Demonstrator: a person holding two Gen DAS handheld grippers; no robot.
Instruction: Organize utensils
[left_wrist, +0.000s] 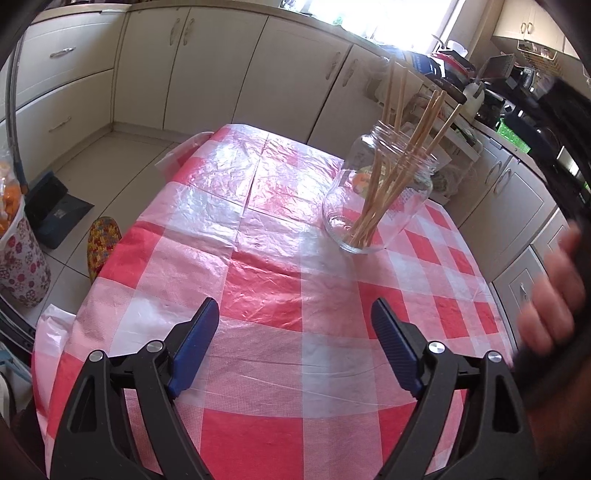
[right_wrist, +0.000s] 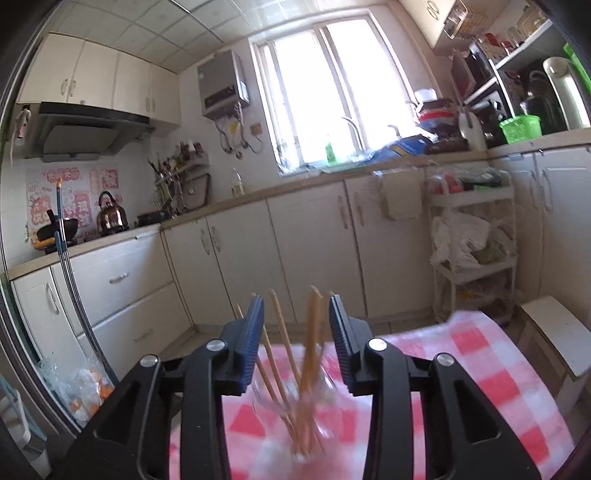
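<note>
Bright daylight kitchen, strong fisheye bend, patches of glare and motion blur.

Sun pours through the window (right_wrist: 332, 88), which is blown out to near white in both views. Glare sheens the plastic tablecloth (left_wrist: 229, 177) at its far end. The right wrist view smears the glass jar (right_wrist: 295, 417) and its chopsticks (right_wrist: 310, 354), probably from motion; the left wrist view keeps them sharp but blurs a hand (left_wrist: 554, 291) at the right edge. Cabinet lines curve and corners go black.

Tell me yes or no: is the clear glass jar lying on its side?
No, the clear glass jar stands upright on the red-and-white checked tablecloth, wooden chopsticks poking from its mouth.
</note>
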